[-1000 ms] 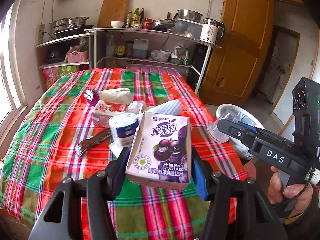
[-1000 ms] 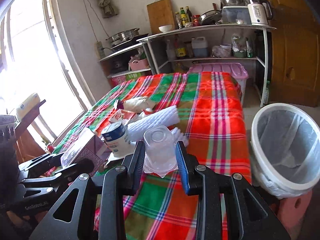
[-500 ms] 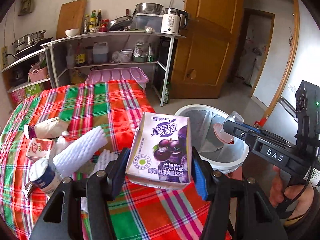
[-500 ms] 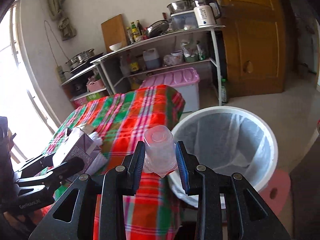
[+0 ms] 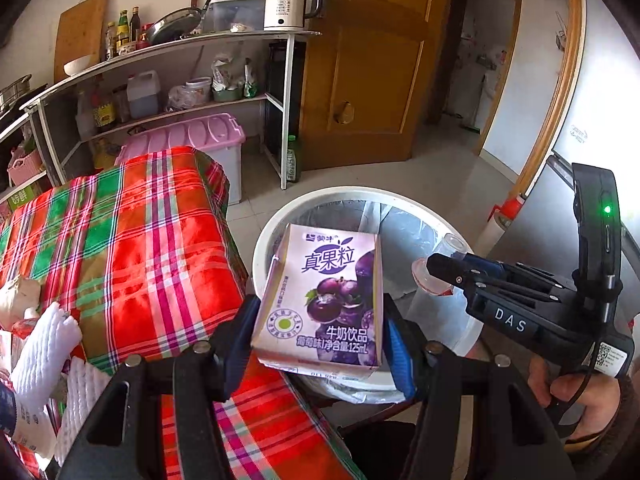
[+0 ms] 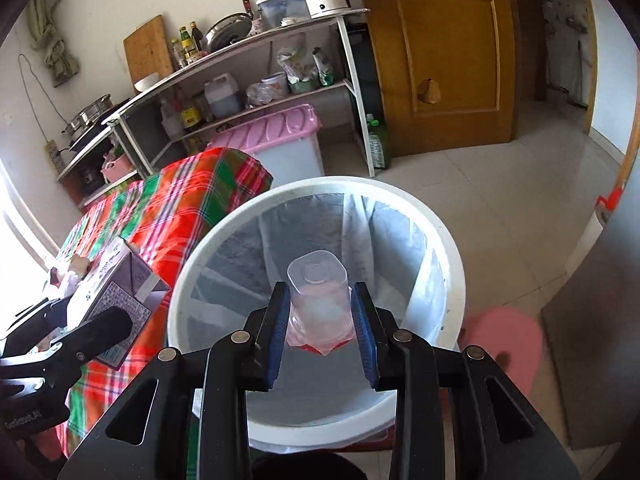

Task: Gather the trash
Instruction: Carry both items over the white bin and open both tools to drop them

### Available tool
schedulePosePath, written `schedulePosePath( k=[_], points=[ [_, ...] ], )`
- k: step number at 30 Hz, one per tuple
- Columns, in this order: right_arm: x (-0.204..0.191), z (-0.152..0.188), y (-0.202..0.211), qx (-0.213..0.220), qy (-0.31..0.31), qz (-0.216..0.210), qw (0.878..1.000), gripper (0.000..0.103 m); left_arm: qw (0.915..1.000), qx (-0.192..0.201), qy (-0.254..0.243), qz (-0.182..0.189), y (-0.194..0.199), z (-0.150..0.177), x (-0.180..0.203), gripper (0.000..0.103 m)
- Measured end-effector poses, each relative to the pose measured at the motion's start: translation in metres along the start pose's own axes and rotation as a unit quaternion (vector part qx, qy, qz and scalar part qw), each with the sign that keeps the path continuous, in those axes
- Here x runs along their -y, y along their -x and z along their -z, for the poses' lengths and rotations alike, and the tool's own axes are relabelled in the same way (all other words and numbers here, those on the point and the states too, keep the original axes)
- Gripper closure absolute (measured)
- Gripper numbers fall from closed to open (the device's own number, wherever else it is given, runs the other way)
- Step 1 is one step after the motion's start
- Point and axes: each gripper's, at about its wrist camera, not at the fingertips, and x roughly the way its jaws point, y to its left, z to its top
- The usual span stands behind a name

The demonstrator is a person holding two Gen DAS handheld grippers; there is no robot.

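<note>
Right wrist view shows the right tool (image 6: 320, 316) clamped on a clear plastic cup (image 6: 318, 292), its blue pads pressing the cup's sides, with the cup held in front of the white lined bin (image 6: 448, 248) that fills the centre of the frame. Judging by that, the cup sits over the bin's opening, so letting go here should drop it inside. In the left wrist view the left tool (image 5: 318, 340) grips a purple milk drink carton (image 5: 324, 300) by its two side faces. The carton appears in front of the near left part of the bin's rim (image 5: 264, 240), close to the edge of the desk (image 5: 132, 248) with its plaid cloth, so whether it is fully over the opening cannot be told.

To do the drop well, I would carry the carton further toward the middle of the bin before opening, since a release near the rim could bounce it onto the floor. Open each tool wide and cleanly, one after the other, so the two tools, now near each other in the lower right of the left view, do not collide. More trash, including white foam netting (image 5: 44, 352), waits at the lower left.
</note>
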Motion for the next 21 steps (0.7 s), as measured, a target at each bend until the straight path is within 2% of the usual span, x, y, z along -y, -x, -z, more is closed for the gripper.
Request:
schedulePosePath(
  k=[7,11,12,14,15,21],
  points=[
    [0.017,-0.004,-0.019,-0.017,0.005,0.022,1.0,0.07,0.9994,-0.033,-0.006,0.002,-0.034,-0.005,0.01,0.042],
    [0.024,-0.008,-0.024,-0.02,0.002,0.025,0.999,0.069,0.9992,-0.039,-0.001,0.003,-0.041,-0.008,0.009,0.041],
    [0.025,-0.007,-0.024,-0.021,0.002,0.024,0.999,0.068,0.9993,-0.038,-0.001,0.005,-0.041,-0.008,0.009,0.038],
    [0.024,-0.007,-0.024,-0.021,0.003,0.026,0.999,0.055,0.9993,-0.037,-0.001,0.006,-0.04,-0.007,0.008,0.034],
    [0.025,-0.007,-0.024,-0.02,0.002,0.027,0.999,0.053,0.9993,-0.035,-0.001,0.007,-0.038,-0.006,0.007,0.033],
    [0.019,-0.003,-0.015,-0.011,-0.002,0.025,1.0,0.051,0.9997,-0.023,0.006,0.005,-0.02,-0.003,-0.002,0.031]
  ],
)
